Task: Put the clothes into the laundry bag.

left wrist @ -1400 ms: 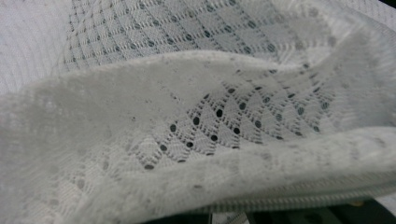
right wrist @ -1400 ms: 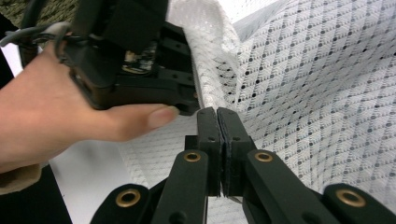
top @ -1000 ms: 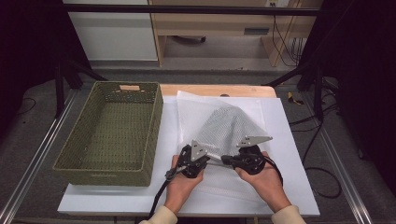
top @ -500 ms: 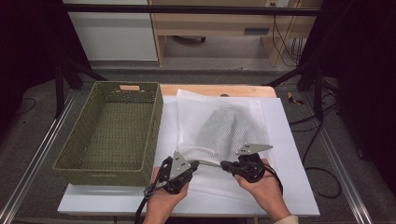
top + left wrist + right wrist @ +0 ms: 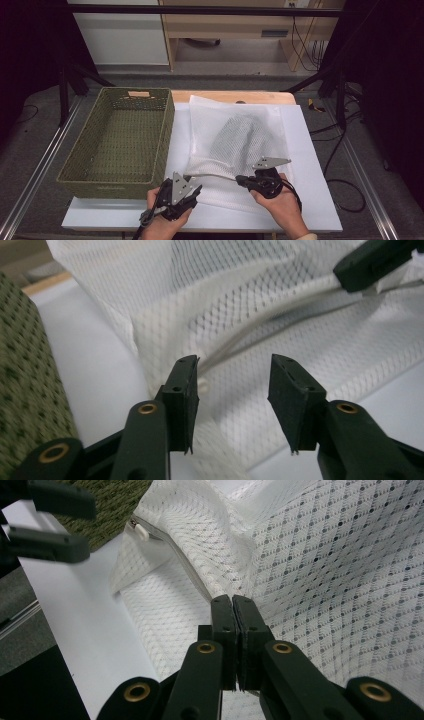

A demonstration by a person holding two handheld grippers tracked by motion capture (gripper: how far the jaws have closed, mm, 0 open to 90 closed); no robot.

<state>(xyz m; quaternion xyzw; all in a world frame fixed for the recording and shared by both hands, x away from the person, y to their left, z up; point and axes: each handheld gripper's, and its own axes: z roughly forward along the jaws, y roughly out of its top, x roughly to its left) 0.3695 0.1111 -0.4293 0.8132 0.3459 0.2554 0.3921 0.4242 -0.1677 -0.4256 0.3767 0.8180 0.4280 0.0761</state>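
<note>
White mesh is pinched between the closed jaws of the right gripper [image 5: 243, 180], which is clamped on the near edge of the mesh laundry bag [image 5: 235, 140] beside its zip; in the right gripper view [image 5: 233, 602] the two black jaws are seen pressed together on the netting. The left gripper [image 5: 192, 192] is held at the near left of the bag, and its jaws have just been opening: in the left gripper view [image 5: 235, 390] they are seen apart, with the bag's corner and the white zip pull [image 5: 202, 385] lying just beyond the gap and nothing pressed between the pads. The zip pull [image 5: 141, 531] is seen at the bag's left corner, at the end of the zip line. The bag is spread flat on the white board [image 5: 310, 165] that covers the table, and a darker grey item [image 5: 240, 137] is seen through the netting inside it. To the left of the bag, just beside it, a green woven basket [image 5: 117, 172] is set. Farther back, the wooden table edge [image 5: 235, 96] is visible past the bag.
</note>
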